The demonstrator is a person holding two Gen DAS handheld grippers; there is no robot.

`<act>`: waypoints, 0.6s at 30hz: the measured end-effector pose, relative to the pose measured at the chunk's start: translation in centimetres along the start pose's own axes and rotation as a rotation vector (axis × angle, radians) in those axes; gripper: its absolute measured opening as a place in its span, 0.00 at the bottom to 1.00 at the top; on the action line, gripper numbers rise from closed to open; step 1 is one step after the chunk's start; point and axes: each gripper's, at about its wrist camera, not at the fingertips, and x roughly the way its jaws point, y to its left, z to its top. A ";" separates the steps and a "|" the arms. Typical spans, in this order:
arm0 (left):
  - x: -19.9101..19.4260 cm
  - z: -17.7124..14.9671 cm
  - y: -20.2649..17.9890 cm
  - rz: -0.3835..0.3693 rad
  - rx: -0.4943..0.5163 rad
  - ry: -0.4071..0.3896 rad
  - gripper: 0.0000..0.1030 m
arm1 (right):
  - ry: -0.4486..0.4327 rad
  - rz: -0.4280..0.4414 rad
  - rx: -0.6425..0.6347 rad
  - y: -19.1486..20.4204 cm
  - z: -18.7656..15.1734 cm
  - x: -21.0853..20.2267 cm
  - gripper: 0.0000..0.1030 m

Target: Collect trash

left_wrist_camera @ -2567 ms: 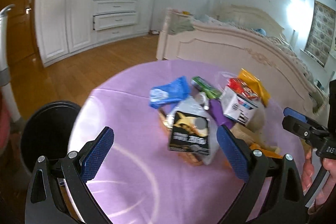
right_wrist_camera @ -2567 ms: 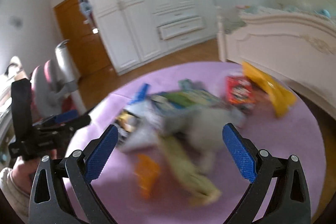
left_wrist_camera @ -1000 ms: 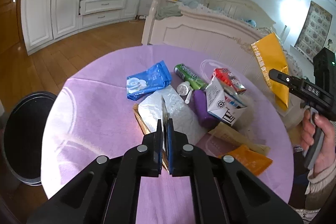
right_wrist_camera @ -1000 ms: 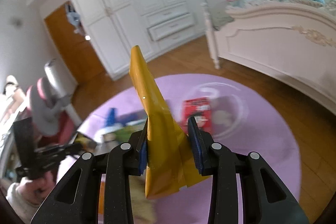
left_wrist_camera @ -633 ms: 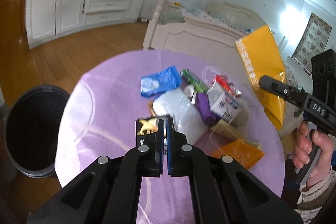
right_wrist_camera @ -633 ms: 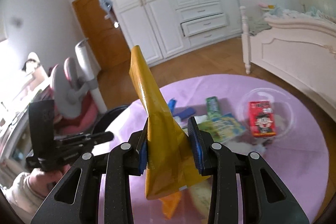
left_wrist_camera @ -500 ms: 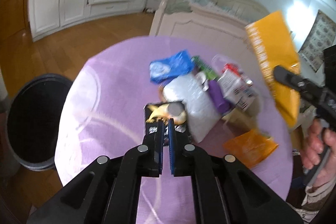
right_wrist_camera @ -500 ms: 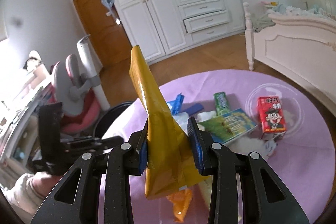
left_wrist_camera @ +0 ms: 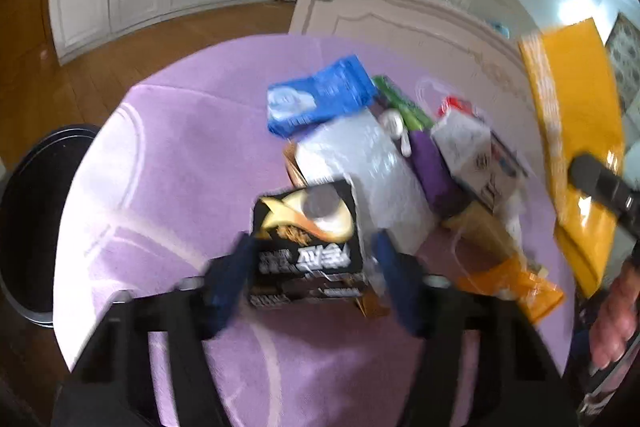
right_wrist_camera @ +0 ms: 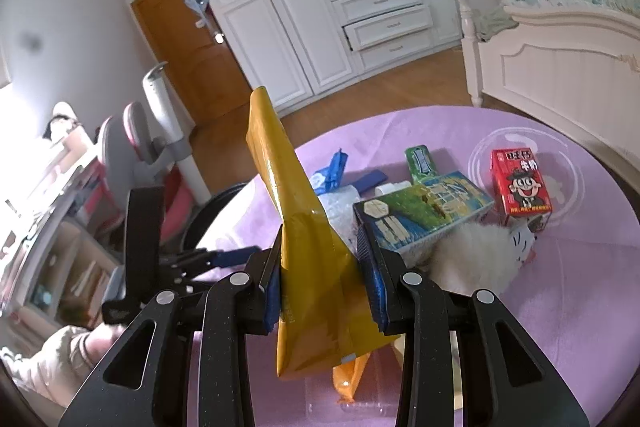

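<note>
Your left gripper (left_wrist_camera: 310, 267) has its jaws opening, with the black snack packet (left_wrist_camera: 306, 231) between them at the centre of the frame; blur hides whether the pads touch it. The packet sits at the near edge of the trash pile on the purple bench (left_wrist_camera: 168, 163). Your right gripper (right_wrist_camera: 322, 277) has its jaws clenched on the yellow bag (right_wrist_camera: 308, 251), which stands up tall in the middle of the right wrist view. The black bin (left_wrist_camera: 30, 203) shows at the left edge, beside the bench.
</note>
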 end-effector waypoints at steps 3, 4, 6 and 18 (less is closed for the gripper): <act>-0.2 0.0 0.3 -0.038 0.007 -0.011 0.41 | 0.005 0.003 0.005 -0.3 -0.1 0.2 0.34; -0.4 -0.1 0.0 -0.046 0.020 -0.019 0.35 | 0.006 0.004 0.004 -0.3 0.0 0.3 0.34; -0.8 -0.2 -0.3 -0.054 0.043 -0.033 0.28 | 0.008 0.008 0.002 -0.2 0.0 0.4 0.34; 0.0 0.0 1.1 0.027 -0.007 0.016 0.83 | 0.025 0.023 -0.004 0.6 -0.4 1.4 0.34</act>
